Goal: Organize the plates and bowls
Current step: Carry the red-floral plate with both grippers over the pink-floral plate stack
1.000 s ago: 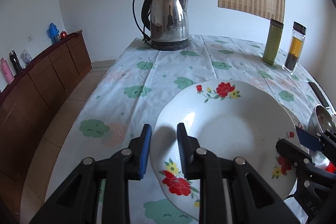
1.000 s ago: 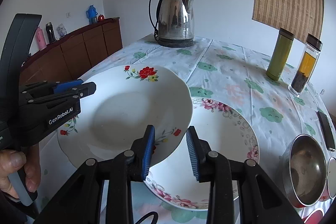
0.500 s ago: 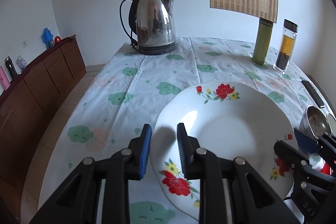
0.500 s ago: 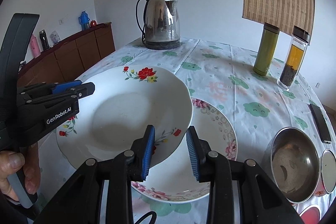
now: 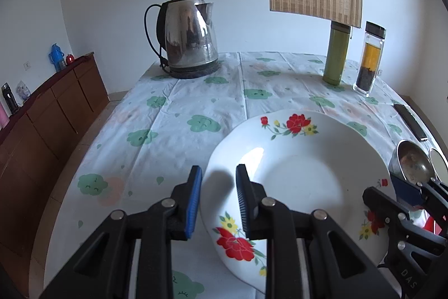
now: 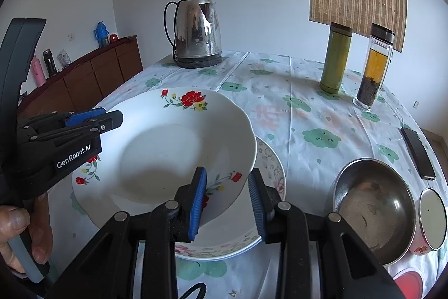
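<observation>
A white deep plate with red flowers (image 5: 296, 181) (image 6: 168, 147) hangs level between both grippers. My left gripper (image 5: 219, 198) is shut on its left rim, and this same tool shows in the right wrist view at the plate's far side (image 6: 112, 118). My right gripper (image 6: 227, 201) is shut on the opposite rim. Under the held plate lies a flatter plate with a pink flower border (image 6: 268, 167), mostly covered by it. A steel bowl (image 6: 372, 212) sits on the table just right of that plate.
The flowered tablecloth (image 6: 280, 91) carries a steel kettle (image 6: 197, 30) at the back, a green flask (image 6: 336, 58), a glass tea bottle (image 6: 375, 69), a dark phone (image 6: 418, 153) and a small round cup (image 6: 432, 220). A wooden sideboard (image 6: 84, 80) stands left of the table. A hand (image 6: 16, 229) holds the left tool.
Both grippers have carried the flowered plate sideways to the right, so it now covers most of the pink-bordered plate. The steel bowl has come further into view. Neither grip has changed.
</observation>
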Available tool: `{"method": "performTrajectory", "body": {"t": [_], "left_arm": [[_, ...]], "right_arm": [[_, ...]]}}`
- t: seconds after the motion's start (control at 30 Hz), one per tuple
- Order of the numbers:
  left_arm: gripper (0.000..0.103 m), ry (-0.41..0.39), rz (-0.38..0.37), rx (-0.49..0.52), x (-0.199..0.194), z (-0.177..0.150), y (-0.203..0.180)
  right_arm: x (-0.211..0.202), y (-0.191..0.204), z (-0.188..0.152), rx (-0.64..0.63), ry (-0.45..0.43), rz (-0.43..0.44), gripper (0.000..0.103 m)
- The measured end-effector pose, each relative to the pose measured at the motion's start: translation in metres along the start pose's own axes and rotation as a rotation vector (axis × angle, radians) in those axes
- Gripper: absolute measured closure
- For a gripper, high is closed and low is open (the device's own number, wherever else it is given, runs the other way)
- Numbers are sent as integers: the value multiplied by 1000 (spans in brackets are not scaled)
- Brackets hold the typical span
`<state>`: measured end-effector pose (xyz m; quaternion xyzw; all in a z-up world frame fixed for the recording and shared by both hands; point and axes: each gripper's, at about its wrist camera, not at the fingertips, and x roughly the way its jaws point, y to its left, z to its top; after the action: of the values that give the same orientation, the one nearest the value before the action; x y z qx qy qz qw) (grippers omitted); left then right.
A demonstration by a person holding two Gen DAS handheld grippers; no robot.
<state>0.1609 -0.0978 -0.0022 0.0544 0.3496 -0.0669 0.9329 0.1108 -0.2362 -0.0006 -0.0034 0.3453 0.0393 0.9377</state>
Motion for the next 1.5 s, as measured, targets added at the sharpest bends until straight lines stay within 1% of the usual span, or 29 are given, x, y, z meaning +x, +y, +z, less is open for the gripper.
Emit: {"method": "performTrajectory", "body": {"t": [0.57,1.0,1.5], "left_arm": [[81,-5,-16,21,4,3,-27],[81,-21,-24,30,9,0,-33],[81,-6,-35,41,15,-3,-34]], "right_arm": [[-2,-23,-4,42,-2,-39,70],[2,-24,-6,43,12,-64,70],[9,-27,-8,45,33,-82,70]]}}
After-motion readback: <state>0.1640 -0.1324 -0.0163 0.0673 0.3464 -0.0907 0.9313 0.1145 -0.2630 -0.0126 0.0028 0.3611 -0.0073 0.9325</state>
